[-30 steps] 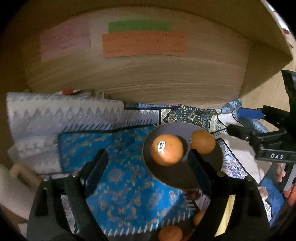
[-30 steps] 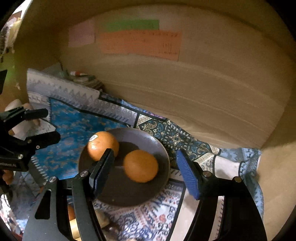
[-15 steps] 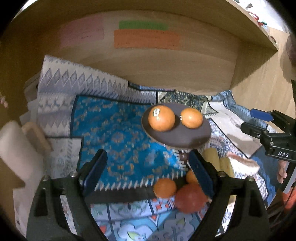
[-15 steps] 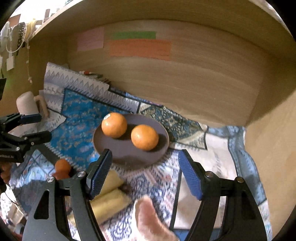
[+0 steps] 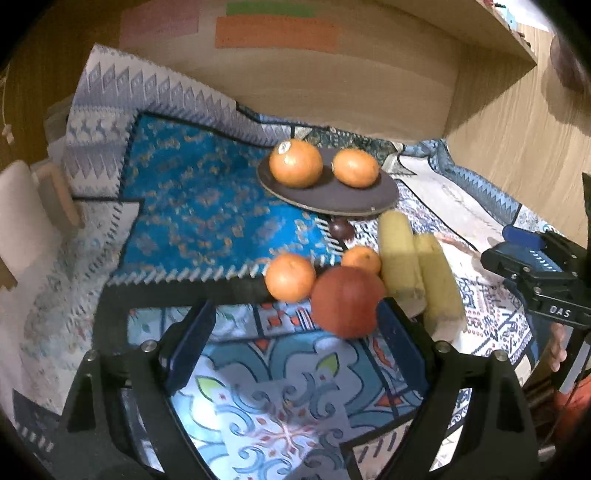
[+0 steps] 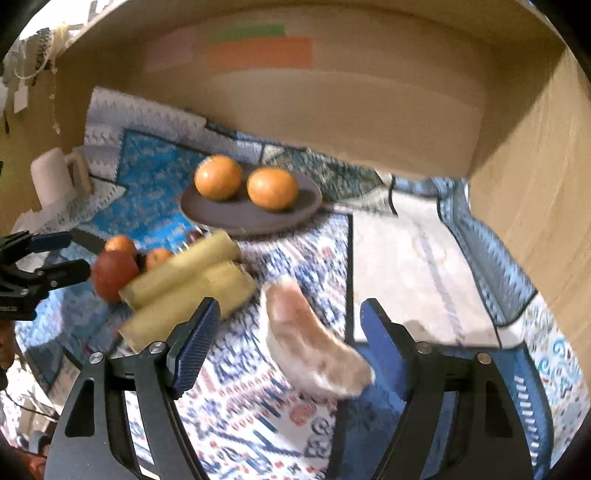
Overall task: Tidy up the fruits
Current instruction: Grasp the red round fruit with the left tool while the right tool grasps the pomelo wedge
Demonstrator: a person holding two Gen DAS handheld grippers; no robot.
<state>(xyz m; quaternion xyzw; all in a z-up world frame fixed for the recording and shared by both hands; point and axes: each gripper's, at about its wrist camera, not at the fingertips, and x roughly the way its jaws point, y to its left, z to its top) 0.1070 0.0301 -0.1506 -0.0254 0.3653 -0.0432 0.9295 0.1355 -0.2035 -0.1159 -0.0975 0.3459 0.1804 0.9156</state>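
Note:
A dark plate [image 5: 384, 194] [image 6: 306, 206] holds two oranges [image 5: 295, 162] [image 6: 218, 177], one with a sticker. In front of it on the patterned cloth lie two small oranges [image 5: 290, 277], a red apple [image 5: 347, 301] [image 6: 112, 275], a dark small fruit [image 5: 340, 229] and two yellow corn cobs [image 5: 399, 254] [image 6: 184, 273]. My left gripper [image 5: 295, 350] is open and empty, just short of the apple. My right gripper [image 6: 288, 339] is open, with a pale pink curved piece [image 6: 314, 354] lying between its fingers, apart from them.
Everything sits in a wooden alcove with coloured paper notes [image 5: 277, 33] on its back wall. A white mug [image 6: 55, 177] [image 5: 22, 206] stands at the left. The wooden side wall [image 6: 524, 192] rises at the right.
Both grippers have pulled back from the plate toward the front. The loose fruit, corn and pink piece have come into view near the fingers.

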